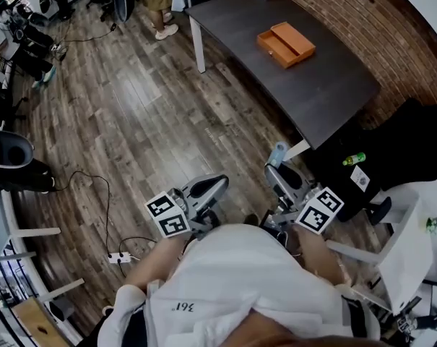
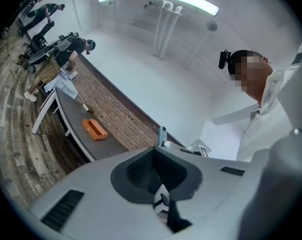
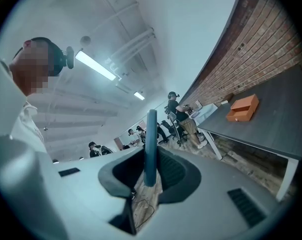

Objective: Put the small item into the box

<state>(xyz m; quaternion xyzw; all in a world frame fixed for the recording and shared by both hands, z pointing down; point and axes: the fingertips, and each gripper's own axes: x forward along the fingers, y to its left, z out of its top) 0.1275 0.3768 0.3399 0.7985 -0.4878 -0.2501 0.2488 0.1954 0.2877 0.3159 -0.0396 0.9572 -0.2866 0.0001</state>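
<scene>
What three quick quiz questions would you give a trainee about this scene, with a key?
1. True or false: the orange box sits on the floor.
2. Where is the blue item? A: inside the orange box. B: clamped in the right gripper. C: lying on the table.
3. Fill in: the table stands against a ____ wall.
Key: 1 false, it sits on the table; 2 B; 3 brick.

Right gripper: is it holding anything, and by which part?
The right gripper grips a slim blue item by one end; the rest sticks out past the jaws.
</scene>
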